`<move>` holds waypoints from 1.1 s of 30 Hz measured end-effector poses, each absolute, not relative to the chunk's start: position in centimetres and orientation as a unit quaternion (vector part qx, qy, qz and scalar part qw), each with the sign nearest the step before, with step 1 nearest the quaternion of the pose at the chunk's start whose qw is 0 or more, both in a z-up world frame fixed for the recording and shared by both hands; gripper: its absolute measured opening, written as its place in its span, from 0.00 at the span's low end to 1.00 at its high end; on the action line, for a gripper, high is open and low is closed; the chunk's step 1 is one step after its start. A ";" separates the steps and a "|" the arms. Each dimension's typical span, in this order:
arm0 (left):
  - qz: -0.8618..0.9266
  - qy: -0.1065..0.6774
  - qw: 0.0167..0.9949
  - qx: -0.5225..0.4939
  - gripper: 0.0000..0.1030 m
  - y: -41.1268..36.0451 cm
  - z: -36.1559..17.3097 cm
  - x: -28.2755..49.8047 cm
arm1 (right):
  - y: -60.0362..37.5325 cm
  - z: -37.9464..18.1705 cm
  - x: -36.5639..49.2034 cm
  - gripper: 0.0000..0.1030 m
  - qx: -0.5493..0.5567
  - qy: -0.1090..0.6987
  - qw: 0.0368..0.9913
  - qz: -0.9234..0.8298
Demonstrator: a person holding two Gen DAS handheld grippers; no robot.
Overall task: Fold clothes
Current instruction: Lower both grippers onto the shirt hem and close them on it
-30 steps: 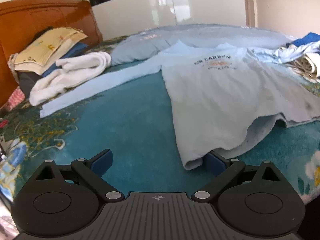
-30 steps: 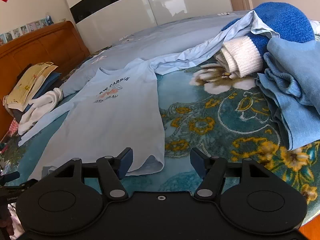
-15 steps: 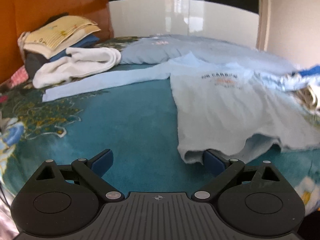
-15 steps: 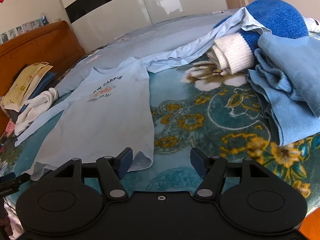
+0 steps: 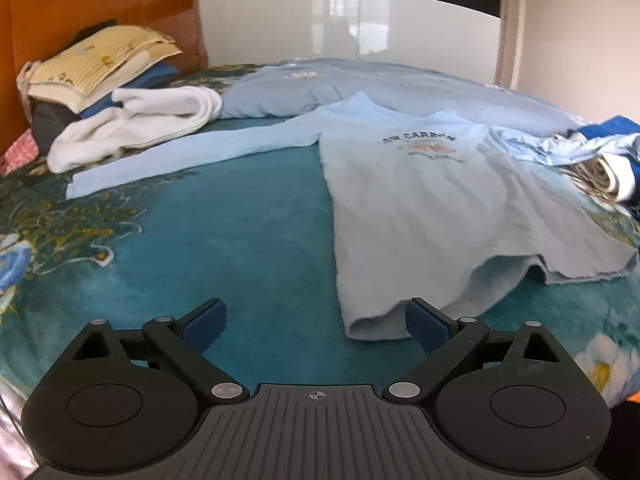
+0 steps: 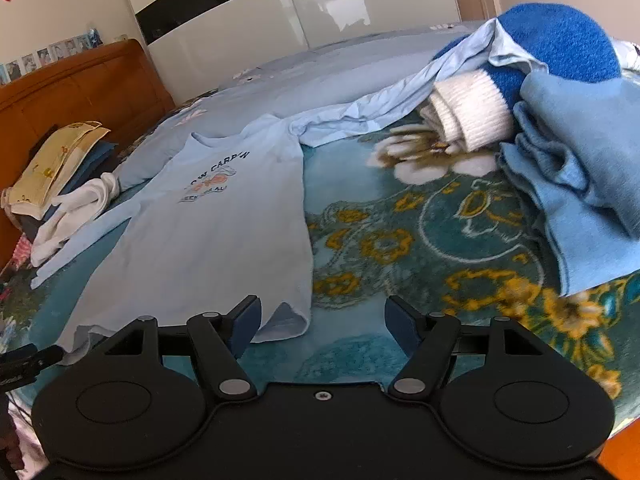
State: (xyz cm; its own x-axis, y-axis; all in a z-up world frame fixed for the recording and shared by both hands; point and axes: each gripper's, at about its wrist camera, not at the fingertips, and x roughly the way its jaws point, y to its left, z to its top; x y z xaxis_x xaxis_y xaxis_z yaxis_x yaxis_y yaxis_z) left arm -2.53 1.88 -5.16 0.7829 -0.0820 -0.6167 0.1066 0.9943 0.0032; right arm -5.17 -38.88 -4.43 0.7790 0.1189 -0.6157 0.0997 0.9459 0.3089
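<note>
— Left wrist view? Low over the bed point(image 5: 240, 240), near the long-sleeved shirt point(image 5: 420, 208) hem, facing the headboard point(image 5: 80, 12).
— Right wrist? Same low stance, further right; shares shirt point(image 6: 208, 232) and headboard point(image 6: 80, 84).

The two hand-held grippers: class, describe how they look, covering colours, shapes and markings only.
The left gripper has a matte black body with a ribbed centre plate carrying a small crosshair mark, two round discs at its sides, angled black linkage arms with silver pivot pins, and blue finger pads. The right gripper matches it in the discs, arms and blue pads, but its centre is smooth with one screw.
</note>
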 end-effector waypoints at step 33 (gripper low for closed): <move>-0.012 0.316 0.945 0.077 0.89 0.3 -5.4 -1.1 | -36.3 -5.3 -2.6 0.37 0.073 0.345 0.936 -0.022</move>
State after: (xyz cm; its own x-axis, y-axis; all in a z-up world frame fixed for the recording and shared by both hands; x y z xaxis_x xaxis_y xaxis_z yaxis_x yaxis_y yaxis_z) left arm -1.14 0.28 -5.44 0.7994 0.0250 -0.6003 0.0719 0.9880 0.1369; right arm -2.57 -36.32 -5.28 0.7612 0.0098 -0.6484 0.0908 0.9884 0.1216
